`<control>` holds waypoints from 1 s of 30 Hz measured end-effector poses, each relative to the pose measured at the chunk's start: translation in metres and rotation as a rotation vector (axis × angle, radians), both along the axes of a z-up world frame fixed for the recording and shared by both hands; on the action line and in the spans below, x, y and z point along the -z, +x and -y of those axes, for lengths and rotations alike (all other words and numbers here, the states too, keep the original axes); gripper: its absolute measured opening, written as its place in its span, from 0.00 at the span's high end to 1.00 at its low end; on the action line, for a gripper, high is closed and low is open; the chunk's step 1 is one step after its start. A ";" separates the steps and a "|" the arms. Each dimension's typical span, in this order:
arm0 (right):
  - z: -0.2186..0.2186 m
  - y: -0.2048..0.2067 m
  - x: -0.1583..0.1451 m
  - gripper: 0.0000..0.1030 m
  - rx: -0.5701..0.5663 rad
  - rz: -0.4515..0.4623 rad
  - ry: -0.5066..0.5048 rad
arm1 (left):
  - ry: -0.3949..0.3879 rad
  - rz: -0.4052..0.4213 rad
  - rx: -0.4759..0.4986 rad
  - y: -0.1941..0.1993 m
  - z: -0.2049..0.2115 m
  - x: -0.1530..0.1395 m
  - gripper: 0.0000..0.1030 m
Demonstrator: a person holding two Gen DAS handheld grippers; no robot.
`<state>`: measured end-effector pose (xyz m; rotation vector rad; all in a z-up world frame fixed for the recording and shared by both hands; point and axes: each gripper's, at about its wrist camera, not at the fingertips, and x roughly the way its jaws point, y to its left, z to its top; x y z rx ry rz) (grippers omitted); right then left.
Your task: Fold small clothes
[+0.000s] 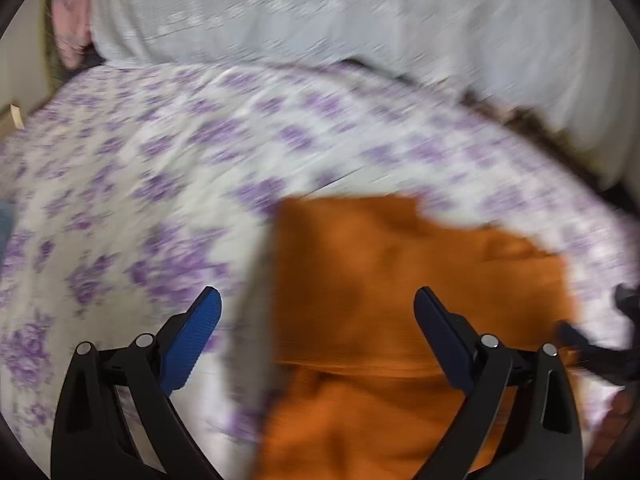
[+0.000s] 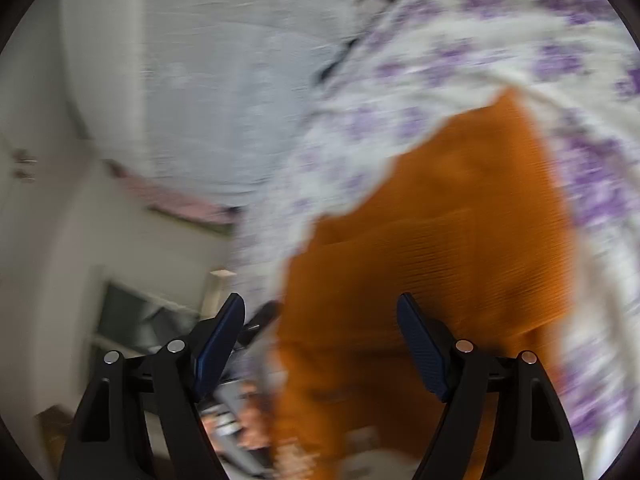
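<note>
An orange ribbed garment (image 1: 380, 300) lies partly folded on a bed with a white and purple floral sheet (image 1: 140, 184). My left gripper (image 1: 316, 300) is open and empty above the garment's left edge. In the right wrist view the same garment (image 2: 460, 260) lies on the floral sheet (image 2: 500, 52). My right gripper (image 2: 320, 308) is open and empty above its near edge. Both views are blurred by motion.
A large pale grey pillow or cover (image 1: 320, 12) lies along the far side of the bed. A pink cloth (image 1: 68, 16) sits at the far left. The right wrist view shows a white wall (image 2: 40, 220) and dark clutter (image 2: 228, 420) beside the bed.
</note>
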<state>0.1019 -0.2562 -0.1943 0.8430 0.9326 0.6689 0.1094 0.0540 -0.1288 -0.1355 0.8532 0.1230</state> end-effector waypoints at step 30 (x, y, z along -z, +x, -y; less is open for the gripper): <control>-0.069 -0.005 -0.026 0.27 -0.188 0.154 -0.151 | -0.005 0.009 0.229 0.006 0.018 -0.008 0.05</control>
